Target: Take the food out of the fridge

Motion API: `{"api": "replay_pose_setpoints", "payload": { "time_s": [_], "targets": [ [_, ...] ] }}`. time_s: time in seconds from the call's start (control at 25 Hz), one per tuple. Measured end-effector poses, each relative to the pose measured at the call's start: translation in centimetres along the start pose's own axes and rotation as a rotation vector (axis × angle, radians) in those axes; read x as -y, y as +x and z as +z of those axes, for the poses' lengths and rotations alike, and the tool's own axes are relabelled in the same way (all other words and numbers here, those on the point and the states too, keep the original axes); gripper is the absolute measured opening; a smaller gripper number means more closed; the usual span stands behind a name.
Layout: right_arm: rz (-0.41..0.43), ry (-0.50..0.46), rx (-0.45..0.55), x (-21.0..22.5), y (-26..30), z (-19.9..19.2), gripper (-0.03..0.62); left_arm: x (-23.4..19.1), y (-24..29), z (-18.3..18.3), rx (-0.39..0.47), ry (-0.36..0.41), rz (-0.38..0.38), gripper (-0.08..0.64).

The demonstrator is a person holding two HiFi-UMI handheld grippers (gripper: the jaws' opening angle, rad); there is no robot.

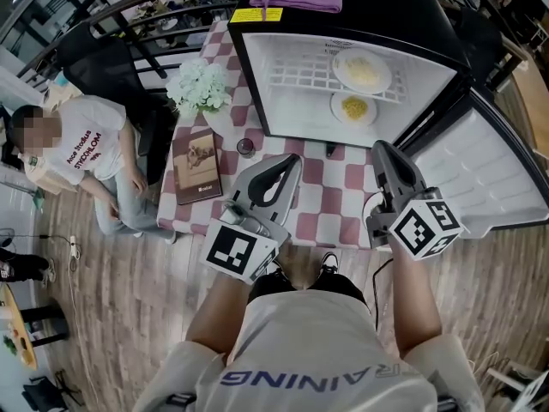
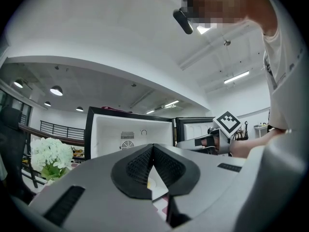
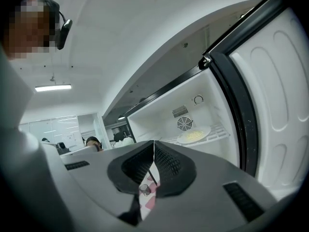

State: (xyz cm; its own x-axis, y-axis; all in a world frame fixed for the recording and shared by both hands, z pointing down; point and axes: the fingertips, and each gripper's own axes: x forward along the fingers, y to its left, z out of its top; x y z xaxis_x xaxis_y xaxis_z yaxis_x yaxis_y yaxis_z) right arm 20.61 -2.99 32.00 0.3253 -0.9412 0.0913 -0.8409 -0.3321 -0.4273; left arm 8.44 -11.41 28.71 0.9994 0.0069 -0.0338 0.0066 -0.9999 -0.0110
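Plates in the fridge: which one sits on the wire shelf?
The larger plate, upper of the two in the head view, rests on the wire shelf; the smaller plate sits below it on the fridge floor.

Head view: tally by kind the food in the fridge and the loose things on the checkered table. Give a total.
Plates of food: 2
White flower bunch: 1
Brown book: 1
Small glass: 1
Small dark item by the fridge, kind unclear: 1
Total: 6
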Motion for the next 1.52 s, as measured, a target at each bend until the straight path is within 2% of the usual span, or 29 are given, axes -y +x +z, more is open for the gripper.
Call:
{"api": "replay_pose_setpoints", "payload": {
  "time_s": [0.28,0.4,0.52,0.56,0.6,0.8,0.96,1.12,1.52],
  "targets": [
    [-0.006,0.019,-0.006,0.1,0.6,0.0,0.021,-0.6,0.1,0.2,0.009,-0.006,0.006,0.006],
    [-0.023,0.079,0.0,0.7,1.2,-0.1,0.023,-0.9,0.1,0.1,0.01,-0.01,0.008,0.006],
    [-0.036,0.236,0.01,2.2,2.8,-0.4,0.045,-1.1,0.0,-0.2,0.011,-0.013,0.011,0.006],
    [-0.042,0.305,0.009,2.8,3.6,-0.7,0.106,-1.2,-0.2,-0.3,0.01,-0.017,0.013,0.006],
    [-0.051,0.381,0.012,3.4,4.4,-0.9,0.121,-1.3,-0.3,-0.5,0.008,-0.021,0.017,0.006],
    [-0.16,0.753,0.092,7.8,8.2,-2.0,0.123,-2.5,-1.1,-1.4,-0.004,-0.043,0.038,0.006],
    [-0.245,0.955,0.156,11.2,10.7,-2.8,0.123,-3.5,-1.8,-2.3,-0.015,-0.058,0.051,0.006],
    [-0.287,1.028,0.205,12.8,12.4,-2.7,0.123,-4.4,-2.5,-3.1,-0.031,-0.073,0.059,0.006],
    [-0.347,1.076,0.237,13.5,13.1,-2.9,0.122,-5.6,-3.4,-4.0,-0.033,-0.098,0.058,0.006]
  ]
}}
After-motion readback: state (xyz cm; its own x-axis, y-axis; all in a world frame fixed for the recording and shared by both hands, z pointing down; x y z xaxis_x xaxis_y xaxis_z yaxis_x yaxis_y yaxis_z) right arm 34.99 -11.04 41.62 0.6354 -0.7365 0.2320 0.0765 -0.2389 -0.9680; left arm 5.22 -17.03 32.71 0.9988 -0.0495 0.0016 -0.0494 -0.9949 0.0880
